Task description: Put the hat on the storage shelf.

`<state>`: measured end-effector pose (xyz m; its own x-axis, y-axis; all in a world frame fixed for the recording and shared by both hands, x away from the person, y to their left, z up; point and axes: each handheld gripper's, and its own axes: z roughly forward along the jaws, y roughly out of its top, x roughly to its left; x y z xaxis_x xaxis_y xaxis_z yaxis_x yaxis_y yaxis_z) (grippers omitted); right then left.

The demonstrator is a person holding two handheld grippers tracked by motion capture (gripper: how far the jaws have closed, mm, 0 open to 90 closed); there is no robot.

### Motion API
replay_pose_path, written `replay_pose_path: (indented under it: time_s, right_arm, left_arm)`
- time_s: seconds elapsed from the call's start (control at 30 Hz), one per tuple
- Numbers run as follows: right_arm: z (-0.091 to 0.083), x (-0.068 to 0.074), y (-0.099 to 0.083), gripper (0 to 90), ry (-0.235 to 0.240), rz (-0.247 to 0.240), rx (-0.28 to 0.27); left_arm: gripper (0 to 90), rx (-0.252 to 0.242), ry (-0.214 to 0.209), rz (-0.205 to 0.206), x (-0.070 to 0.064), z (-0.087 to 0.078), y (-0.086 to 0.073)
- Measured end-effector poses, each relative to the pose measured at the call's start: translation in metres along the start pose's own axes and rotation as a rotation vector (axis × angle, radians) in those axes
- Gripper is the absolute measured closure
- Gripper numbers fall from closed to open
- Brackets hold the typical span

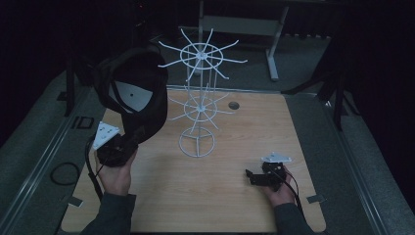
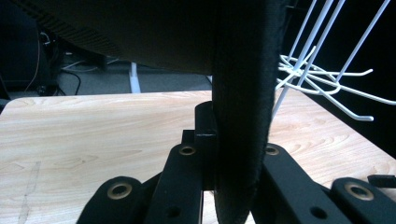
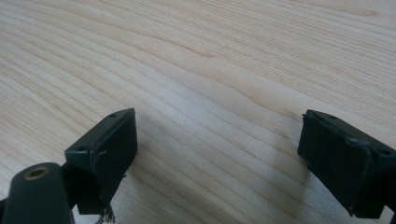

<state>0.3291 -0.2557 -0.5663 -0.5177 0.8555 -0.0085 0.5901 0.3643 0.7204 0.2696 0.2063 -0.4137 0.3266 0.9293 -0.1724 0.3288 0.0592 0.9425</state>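
Note:
A black cap (image 1: pixel 132 93) with a pale lining hangs in the air over the table's left side, beside the white wire rack (image 1: pixel 198 98). My left gripper (image 1: pixel 133 138) is shut on the cap's lower edge, and a hand holds it from below. In the left gripper view, a band of the cap (image 2: pixel 243 116) is pinched between the jaws of that gripper (image 2: pixel 231 154), and the rack's hooks (image 2: pixel 322 74) lie off to the right. My right gripper (image 1: pixel 250 176) sits low at the table's right front. Its jaws stand wide apart over bare wood (image 3: pixel 219 149).
The wooden table (image 1: pixel 244 127) has a round cable hole (image 1: pixel 234 105) behind the rack. A grey desk frame (image 1: pixel 274 44) stands beyond the far edge. A cable loop (image 1: pixel 65 173) lies on the floor at the left.

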Motion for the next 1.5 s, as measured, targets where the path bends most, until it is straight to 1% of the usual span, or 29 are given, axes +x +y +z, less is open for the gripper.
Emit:
replay_pose_path:
  time_s: [0.27, 0.57, 1.03, 1.3, 1.5]
  right_arm:
    - [0.000, 0.000, 0.000, 11.7, 0.000, 0.000, 0.001]
    - [0.000, 0.000, 0.000, 11.7, -0.001, -0.001, 0.001]
    - [0.000, 0.000, 0.000, 11.7, 0.000, -0.002, 0.002]
    - [0.000, 0.000, 0.000, 11.7, 0.000, -0.002, 0.001]
    - [0.000, 0.000, 0.000, 11.7, 0.000, -0.002, 0.001]
  left_arm:
    - [86.5, 0.008, 0.011, 0.010, 0.000, 0.006, 0.001]
    - [86.5, 0.010, 0.010, 0.020, -0.001, 0.010, 0.005]
    - [86.5, 0.024, 0.008, 0.041, -0.002, 0.012, 0.013]
    - [86.5, 0.022, 0.012, 0.057, -0.003, 0.011, 0.018]
    - [86.5, 0.030, 0.011, 0.058, -0.002, 0.012, 0.021]
